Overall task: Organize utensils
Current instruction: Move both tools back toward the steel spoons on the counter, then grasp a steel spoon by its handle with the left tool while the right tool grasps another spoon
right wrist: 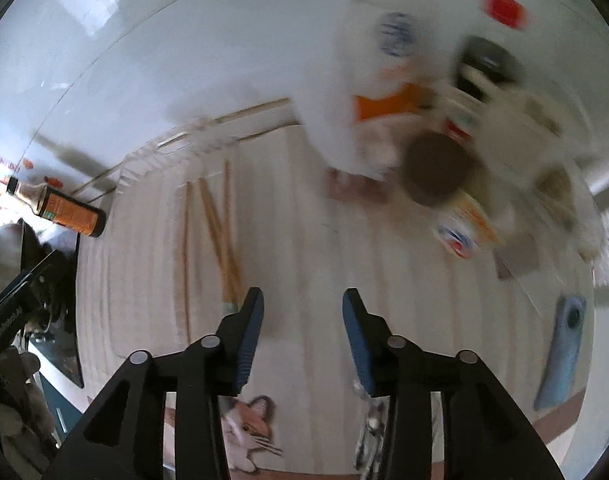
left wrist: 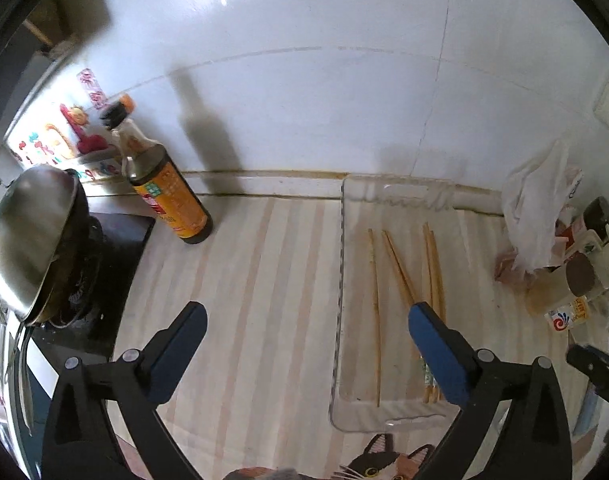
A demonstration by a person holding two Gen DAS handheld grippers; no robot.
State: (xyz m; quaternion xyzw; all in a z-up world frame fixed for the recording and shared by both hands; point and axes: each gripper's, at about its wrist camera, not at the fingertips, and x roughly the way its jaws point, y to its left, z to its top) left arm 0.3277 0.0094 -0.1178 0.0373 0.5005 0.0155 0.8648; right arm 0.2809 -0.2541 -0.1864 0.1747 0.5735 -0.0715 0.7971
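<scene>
A striped-cloth worktop point(left wrist: 264, 280) is seen from above, backed by a white tiled wall point(left wrist: 344, 80). At 9 o'clock in the left wrist view a steel wok point(left wrist: 28, 232) is parked on a black stove point(left wrist: 116, 264), out of the sorting area. A dark sauce bottle point(left wrist: 168, 196) stands upright at 10 o'clock near the wall, well apart from the tray. A clear plastic tray point(left wrist: 340, 280) lies flat at 3 o'clock of centre, apparently serving as the collecting spot. Inside it the chopsticks point(left wrist: 398, 266) are laid roughly parallel, lengthwise, one stick slightly apart at the left, so the utensils look already gathered in one place. A white plastic bag point(left wrist: 532, 208) and a cluster of seasoning jars point(left wrist: 584, 276) are crowded at 3 o'clock against the wall; details are blurred in the right wrist view. The left gripper point(left wrist: 308, 316) is spread to its widest, nothing between the pads, its right finger hanging over the tray's chopsticks, no contact visible. The right gripper point(right wrist: 302, 308) is about half open and empty, hovering over bare cloth just right of the chopsticks point(right wrist: 220, 232). A packaged item point(right wrist: 368, 432) near 6 o'clock below the right gripper cannot be identified. Both empty grippers are judged as a release or re-approach stage.
</scene>
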